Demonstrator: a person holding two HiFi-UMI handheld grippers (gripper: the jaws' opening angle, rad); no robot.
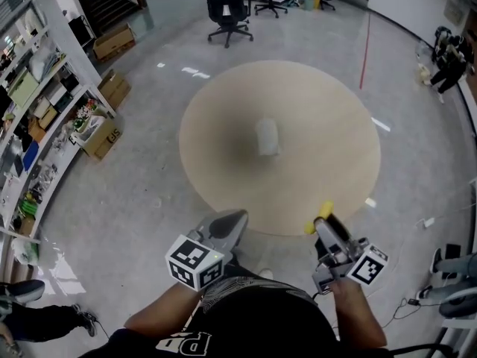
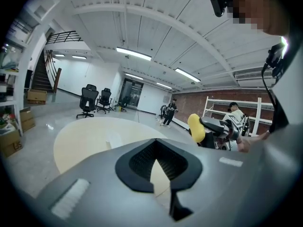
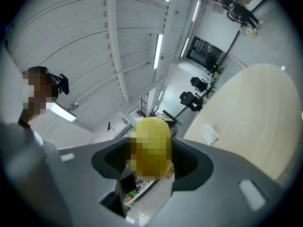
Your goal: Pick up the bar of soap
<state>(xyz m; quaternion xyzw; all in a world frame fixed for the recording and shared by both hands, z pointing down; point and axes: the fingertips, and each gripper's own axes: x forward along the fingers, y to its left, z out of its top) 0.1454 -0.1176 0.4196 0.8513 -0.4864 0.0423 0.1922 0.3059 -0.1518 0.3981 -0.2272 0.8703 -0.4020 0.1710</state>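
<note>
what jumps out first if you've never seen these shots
The yellow soap clamped in the right gripper, held at the near edge of the table. Then that big round table itself, alone in the middle of the floor, with one white thing lying near its centre. The left gripper holds nothing.

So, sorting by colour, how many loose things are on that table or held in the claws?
Yellow: 1, the bar of soap, held in the right gripper.
White: 1, a small item lying on the round table.
Total: 2.
</note>
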